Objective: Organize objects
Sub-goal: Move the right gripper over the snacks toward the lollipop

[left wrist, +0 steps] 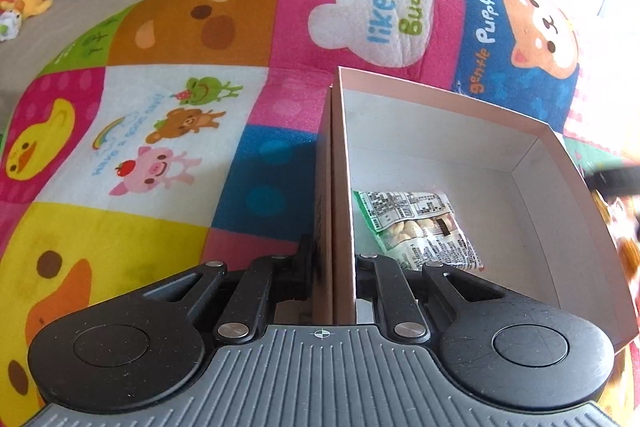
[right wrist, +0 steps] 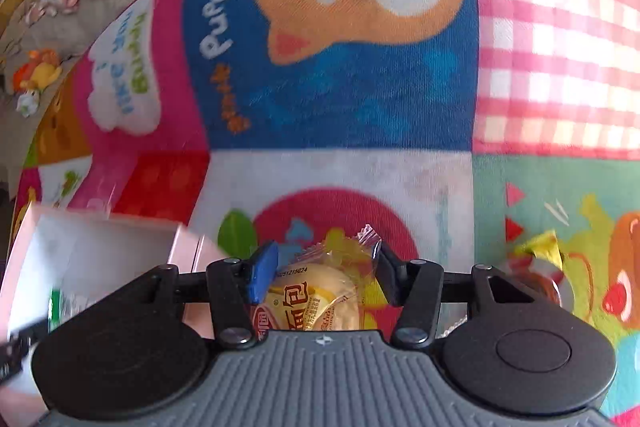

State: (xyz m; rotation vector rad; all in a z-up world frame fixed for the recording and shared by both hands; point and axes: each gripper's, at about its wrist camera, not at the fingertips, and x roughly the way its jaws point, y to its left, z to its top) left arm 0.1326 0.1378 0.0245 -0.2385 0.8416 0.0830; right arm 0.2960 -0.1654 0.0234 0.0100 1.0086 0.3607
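I note my left gripper clenched on the side wall of the pink open cardboard box holding a green-and-white snack packet, while my right gripper's part-open jaws straddle a yellow-wrapped bun on the cartoon-print play mat, contact unclear.

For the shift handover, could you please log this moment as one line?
left gripper: shut on pink cardboard box wall | right gripper: open around yellow wrapped bun | green-white snack packet: boxed

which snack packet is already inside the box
The green-and-white packet, lying on the floor of the pink box. The yellow bread packet is outside on the mat, between the right gripper's fingers.
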